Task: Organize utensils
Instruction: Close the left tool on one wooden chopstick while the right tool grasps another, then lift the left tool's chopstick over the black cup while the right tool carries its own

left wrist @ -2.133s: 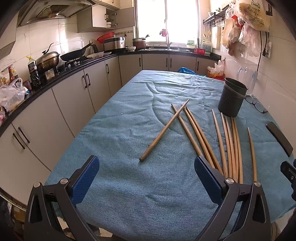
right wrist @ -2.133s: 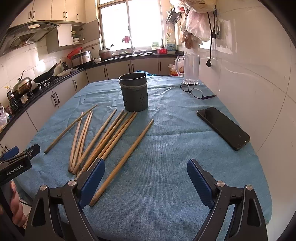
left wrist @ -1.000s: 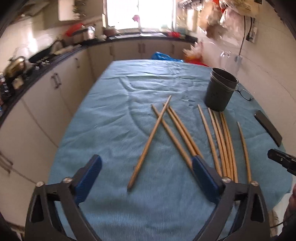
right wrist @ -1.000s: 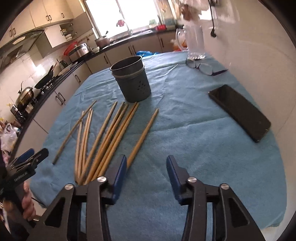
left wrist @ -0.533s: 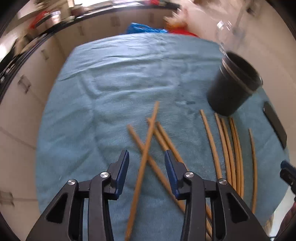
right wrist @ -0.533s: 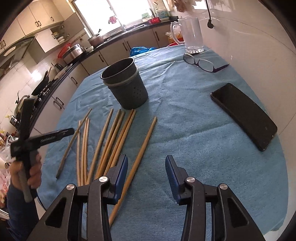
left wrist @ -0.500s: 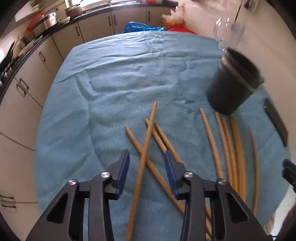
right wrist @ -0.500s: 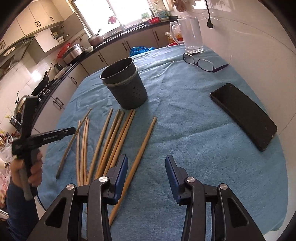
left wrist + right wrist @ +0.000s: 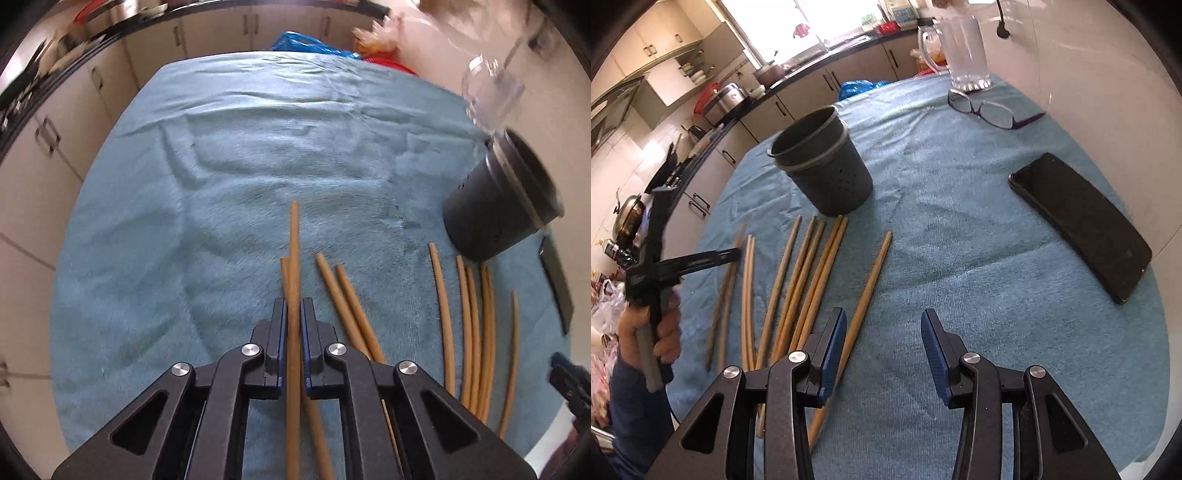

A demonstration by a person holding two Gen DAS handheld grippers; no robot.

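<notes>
The left gripper [image 9: 293, 321] is nearest, its fingers [image 9: 279, 325] pressed closed on a single chopstick [image 9: 294, 236] that runs out between them, away from the camera. It lies well to the left of the dark holder [image 9: 822, 170], the landmark for everything here. Whether it has cleared the blue cloth [image 9: 221, 184] on the worktop I cannot tell. In the right wrist view the right gripper [image 9: 882, 347] holds nothing; its fingers [image 9: 833, 345] stand partly apart over bare cloth, with one loose chopstick [image 9: 871, 273] passing just beside the left one.

Next out, the other chopsticks [image 9: 798, 280] lie fanned on the cloth in front of the holder, their far tips near its base but not touching it. The holder stands upright, and as far as the rim shows, nothing sticks out of it.

So the job looks barely begun: one stick gripped, none stowed, the whole bundle left to carry over. Right of the holder lies a phone [image 9: 1078, 225]; beyond it on the right are glasses [image 9: 990, 110] and a clear jug [image 9: 964, 55].
</notes>
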